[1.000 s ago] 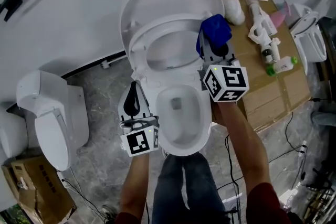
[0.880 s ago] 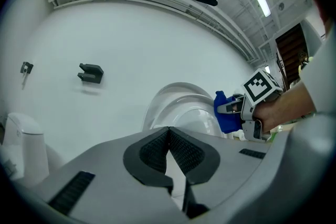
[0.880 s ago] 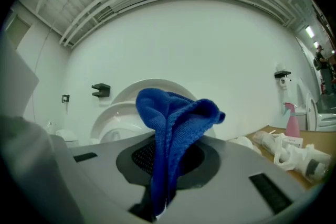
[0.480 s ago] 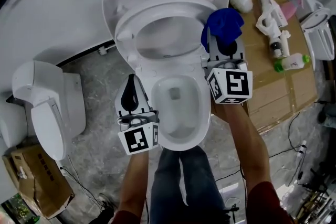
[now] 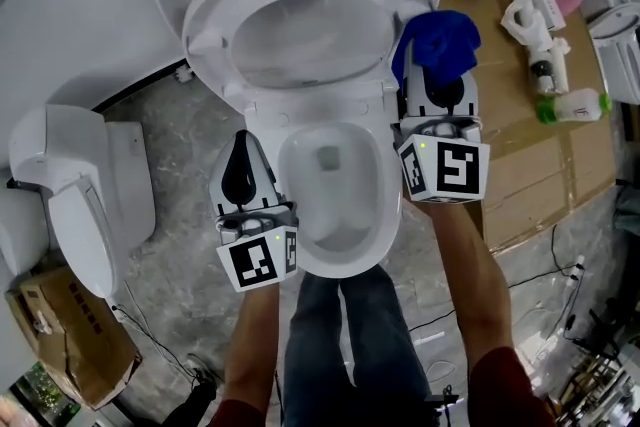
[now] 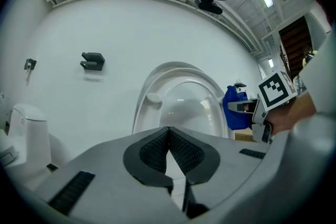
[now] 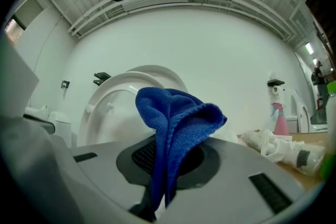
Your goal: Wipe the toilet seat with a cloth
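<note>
Beside the bowl (image 5: pixel 388 205), one at each flank, we hold both grippers pointing toward the raised seat (image 5: pixel 210 25). Our left gripper (image 6: pixel 169 136) has its jaws pressed together with nothing between them. Our right gripper (image 5: pixel 437 93) pinches the blue cloth (image 7: pixel 176 113), which bunches up above its jaws just beside the seat's right edge; whether it touches, we cannot tell.

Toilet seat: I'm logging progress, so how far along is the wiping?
Done: the toilet seat is raised, and the right tool is shut on the blue cloth. In hand: the cloth is beside the seat's right edge; contact is unclear. Left: the wiping itself. The left tool is shut, empty, beside the bowl.
</note>
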Action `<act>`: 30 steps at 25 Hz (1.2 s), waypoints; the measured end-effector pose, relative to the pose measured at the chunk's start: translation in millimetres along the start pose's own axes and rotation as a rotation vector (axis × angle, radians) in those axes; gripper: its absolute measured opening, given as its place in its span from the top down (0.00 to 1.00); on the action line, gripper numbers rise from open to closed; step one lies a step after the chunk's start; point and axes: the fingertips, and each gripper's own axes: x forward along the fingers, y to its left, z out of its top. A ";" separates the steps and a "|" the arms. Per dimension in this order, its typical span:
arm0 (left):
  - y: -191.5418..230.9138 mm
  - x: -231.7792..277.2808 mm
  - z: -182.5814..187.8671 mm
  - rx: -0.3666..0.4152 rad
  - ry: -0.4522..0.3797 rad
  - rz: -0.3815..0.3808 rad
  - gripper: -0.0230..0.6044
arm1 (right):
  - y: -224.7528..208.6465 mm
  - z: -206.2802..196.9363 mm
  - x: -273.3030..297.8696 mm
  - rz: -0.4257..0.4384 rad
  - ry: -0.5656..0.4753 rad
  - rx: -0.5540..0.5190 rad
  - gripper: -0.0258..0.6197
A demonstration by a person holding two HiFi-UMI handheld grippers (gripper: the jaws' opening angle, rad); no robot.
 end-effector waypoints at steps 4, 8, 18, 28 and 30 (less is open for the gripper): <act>-7.8 3.7 -16.1 0.001 0.012 -0.006 0.94 | -8.7 -35.7 -0.7 -0.033 0.071 0.025 0.87; -11.4 6.6 -31.6 0.006 0.017 -0.013 0.94 | -12.9 -78.8 -3.7 -0.055 0.141 0.046 0.87; -4.1 9.7 -70.3 0.022 0.052 0.000 0.94 | -9.4 -147.8 -0.3 -0.077 0.196 0.006 0.87; -3.2 13.1 -98.7 0.008 0.074 0.009 0.94 | 5.0 -164.3 -15.3 -0.093 0.152 -0.063 0.87; -3.2 13.0 -101.8 0.006 0.077 0.008 0.94 | 9.1 -175.2 -18.9 -0.090 0.174 -0.065 0.87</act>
